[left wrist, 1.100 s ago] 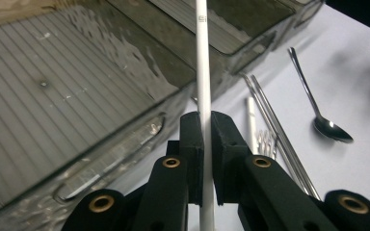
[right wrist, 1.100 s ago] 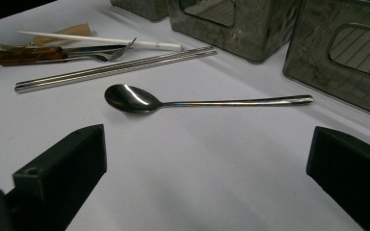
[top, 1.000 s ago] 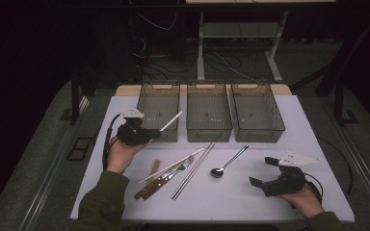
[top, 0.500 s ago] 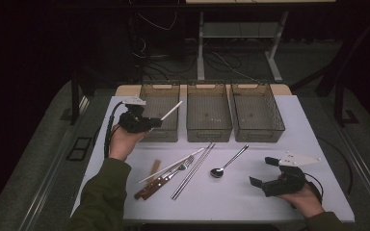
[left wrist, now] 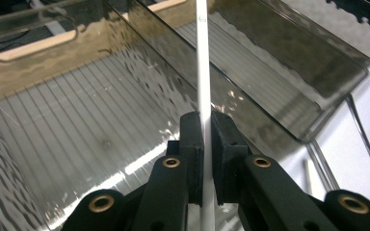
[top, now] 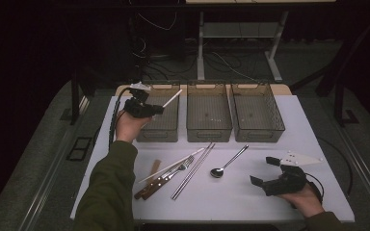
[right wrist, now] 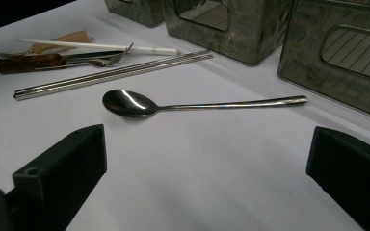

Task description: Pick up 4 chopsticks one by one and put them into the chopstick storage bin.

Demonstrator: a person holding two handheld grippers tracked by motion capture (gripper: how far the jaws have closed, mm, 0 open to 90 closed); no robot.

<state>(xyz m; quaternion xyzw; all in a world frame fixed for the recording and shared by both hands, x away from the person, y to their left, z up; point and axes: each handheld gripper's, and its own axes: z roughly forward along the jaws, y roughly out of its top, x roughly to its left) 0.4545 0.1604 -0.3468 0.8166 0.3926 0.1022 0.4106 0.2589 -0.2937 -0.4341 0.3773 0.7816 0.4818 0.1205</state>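
I have the left gripper clamped tight on a white chopstick, holding it tip-forward above the leftmost bin so it should drop in lengthwise. My right gripper rests low over the table, jaws wide and empty, facing the spoon, likely my next pick.

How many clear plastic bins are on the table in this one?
3, in a row along the table's far edge: the left bin, under the white chopstick held by the left gripper, the middle bin, and the right bin. None looks hidden.
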